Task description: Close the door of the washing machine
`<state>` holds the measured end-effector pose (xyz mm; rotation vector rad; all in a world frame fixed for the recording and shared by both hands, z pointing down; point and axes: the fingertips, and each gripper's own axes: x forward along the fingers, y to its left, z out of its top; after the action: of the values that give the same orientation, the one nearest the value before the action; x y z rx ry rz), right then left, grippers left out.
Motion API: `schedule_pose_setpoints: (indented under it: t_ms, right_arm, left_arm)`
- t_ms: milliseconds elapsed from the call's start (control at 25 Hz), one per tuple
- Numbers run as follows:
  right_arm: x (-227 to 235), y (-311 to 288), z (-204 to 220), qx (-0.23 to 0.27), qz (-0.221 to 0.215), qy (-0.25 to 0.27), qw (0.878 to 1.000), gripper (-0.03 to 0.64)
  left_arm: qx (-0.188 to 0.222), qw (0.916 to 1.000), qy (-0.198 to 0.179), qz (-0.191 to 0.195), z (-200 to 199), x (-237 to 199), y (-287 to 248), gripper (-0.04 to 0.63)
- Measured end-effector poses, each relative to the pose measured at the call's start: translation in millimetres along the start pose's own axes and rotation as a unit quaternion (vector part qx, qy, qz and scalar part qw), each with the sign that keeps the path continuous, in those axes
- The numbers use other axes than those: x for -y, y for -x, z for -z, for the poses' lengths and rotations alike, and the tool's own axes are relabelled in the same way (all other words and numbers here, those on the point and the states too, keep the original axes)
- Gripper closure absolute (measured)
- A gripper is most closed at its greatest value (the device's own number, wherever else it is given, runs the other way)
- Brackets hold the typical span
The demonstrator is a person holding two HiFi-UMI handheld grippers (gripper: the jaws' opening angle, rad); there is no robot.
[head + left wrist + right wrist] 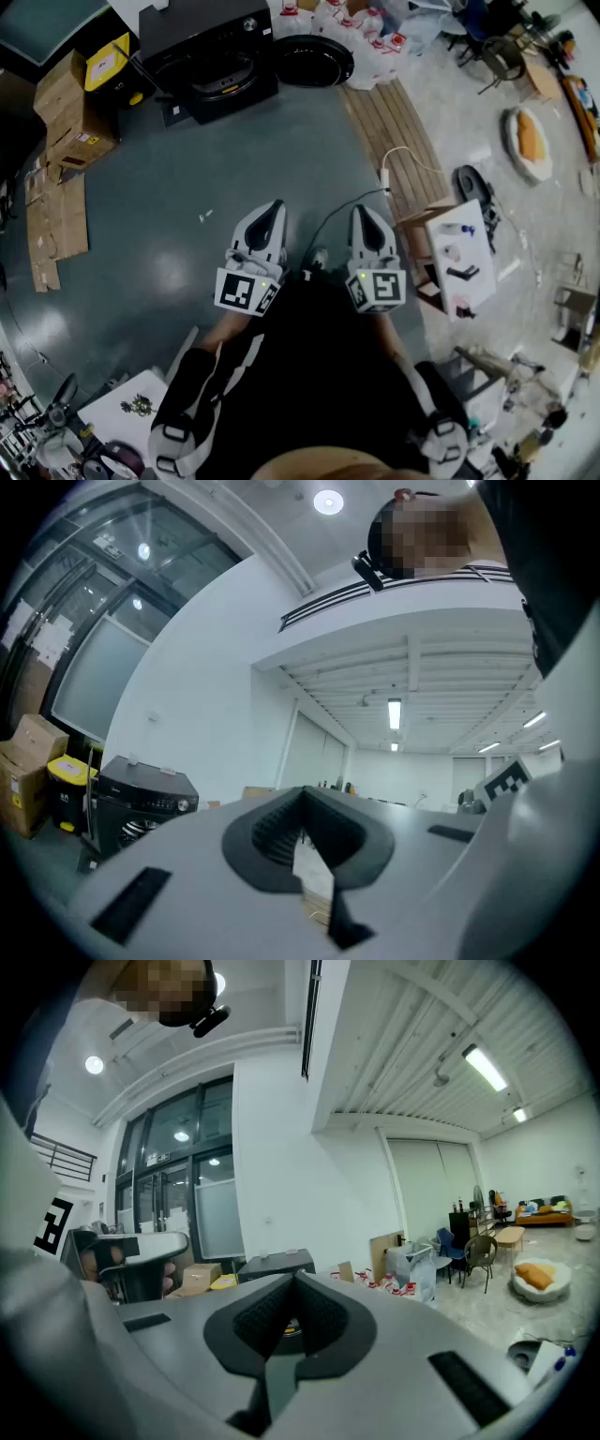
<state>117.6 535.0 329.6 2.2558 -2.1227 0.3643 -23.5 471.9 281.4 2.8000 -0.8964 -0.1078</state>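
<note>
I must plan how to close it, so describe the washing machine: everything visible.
The washing machine is a black front-loader with a glossy casing. It stands upright on the grey floor at the far end of the head view. Its round door is swung wide open to the right, baring the drum opening. Cardboard boxes sit just to its left.

Washing machine [208,56] stands between boxes [70,108] and its door [312,61].

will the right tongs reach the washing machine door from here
Probably not from here: the right tongs are far from the open door, with grey floor between. Nothing blocks the path.
</note>
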Motion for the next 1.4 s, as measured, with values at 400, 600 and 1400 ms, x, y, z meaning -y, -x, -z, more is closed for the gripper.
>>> schedule_pose_setpoints:
  t_ms: [400,600,1400]
  right_arm:
    - [-3,-2,-2,0.003,-0.001,0.002,1.000,0.611]
    - [-7,-5,-2,0.006,-0.001,0.001,1.000,0.611]
    - [-48,-27,3,0.021,0.010,-0.029,0.999,0.399]
  left_arm:
    - [0.001,1.0000,0.003,0.003,1,-2,-2,0.591]
    - [0.003,1.0000,0.004,0.003,2,-7,0,0.591]
    - [-0.003,0.9996,0.019,0.021,5,-55,20,0.591]
